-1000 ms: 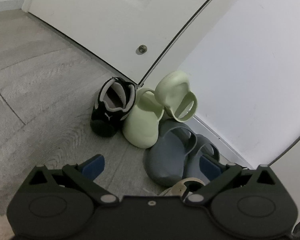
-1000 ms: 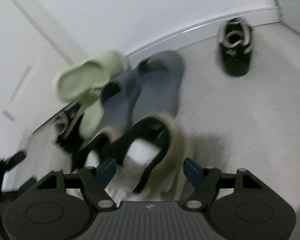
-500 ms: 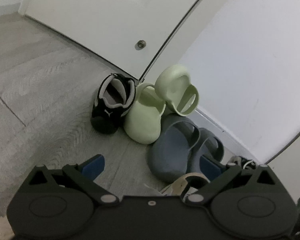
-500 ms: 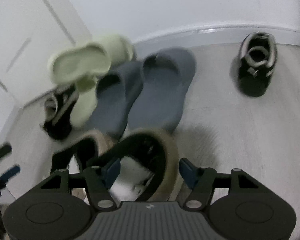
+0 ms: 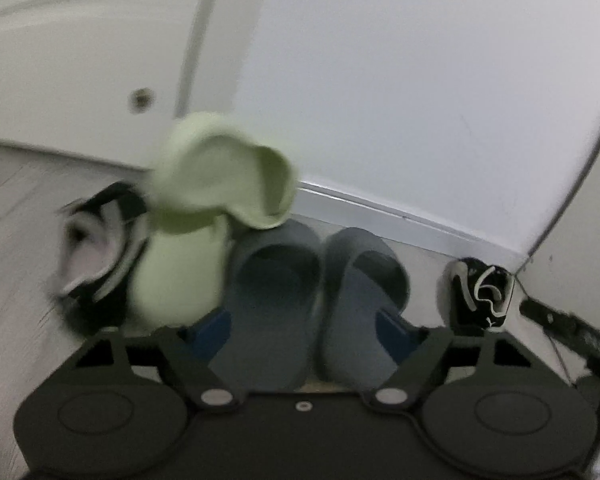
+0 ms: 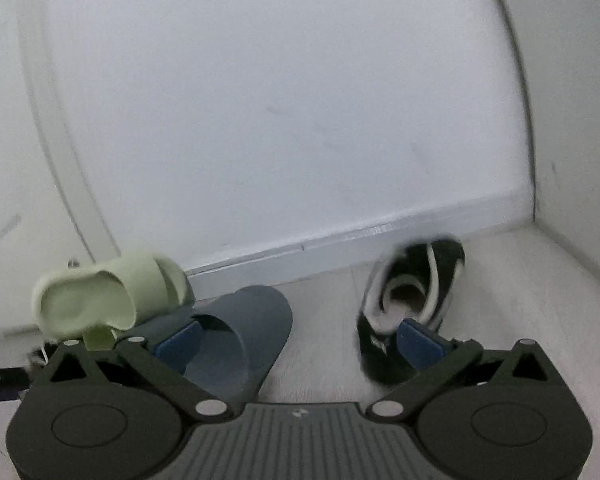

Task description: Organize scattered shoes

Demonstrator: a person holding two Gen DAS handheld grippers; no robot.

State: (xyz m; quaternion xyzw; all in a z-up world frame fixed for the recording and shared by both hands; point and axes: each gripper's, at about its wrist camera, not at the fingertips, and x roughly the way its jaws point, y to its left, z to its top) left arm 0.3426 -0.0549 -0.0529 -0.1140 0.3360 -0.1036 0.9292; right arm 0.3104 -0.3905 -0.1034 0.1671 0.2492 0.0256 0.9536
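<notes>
My left gripper (image 5: 304,328) is open and low over the floor, with two grey slides (image 5: 268,300) lying side by side between its fingers, toes toward me. Left of them a pale green slide (image 5: 176,276) lies flat, and its mate (image 5: 220,176) leans tipped on top. A blurred black sneaker (image 5: 96,256) sits further left, and another black sneaker (image 5: 482,292) sits alone at the right by the wall corner. My right gripper (image 6: 300,340) is open and holds nothing. Its left finger is over a grey slide (image 6: 236,332) and its right finger is in front of the lone black sneaker (image 6: 412,304).
A white wall with a baseboard (image 6: 340,248) runs behind the shoes, and a white door (image 5: 80,80) stands at the left. A side wall (image 6: 580,120) closes the corner on the right. Pale wood floor (image 6: 324,312) shows between the grey slide and the lone sneaker.
Both views have swung right toward the wall. The tan-rimmed slipper that lay between my right fingers is gone from view, and the lone black sneaker is now close.
</notes>
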